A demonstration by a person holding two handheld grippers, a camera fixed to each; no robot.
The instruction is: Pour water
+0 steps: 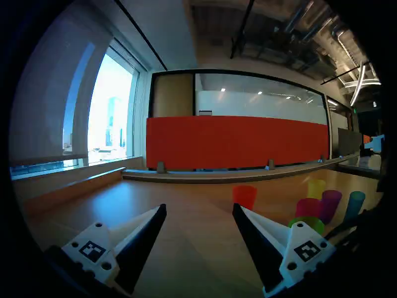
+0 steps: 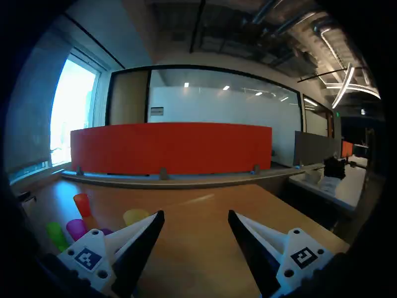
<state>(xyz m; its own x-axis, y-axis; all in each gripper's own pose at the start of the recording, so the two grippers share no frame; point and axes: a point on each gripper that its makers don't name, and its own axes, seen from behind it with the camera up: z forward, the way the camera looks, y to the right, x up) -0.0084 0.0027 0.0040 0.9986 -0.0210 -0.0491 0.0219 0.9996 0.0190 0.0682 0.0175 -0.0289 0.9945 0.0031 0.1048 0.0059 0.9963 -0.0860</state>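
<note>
Left gripper (image 1: pixel 198 206), right gripper (image 2: pixel 195 212): pointed white fingers, both spread wide, empty. Smooth wooden table (image 1: pixel 198 258). Tapered translucent plastic: orange cup (image 1: pixel 244 196), yellow cup (image 2: pixel 135 216); left gripper view adds teal cup (image 1: pixel 355 204).

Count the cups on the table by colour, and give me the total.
Orange cup: 1
Yellow cup: 1
Purple cup: 1
Pink cup: 1
Teal cup: 1
Green cup: 1
Total: 6 cups
</note>
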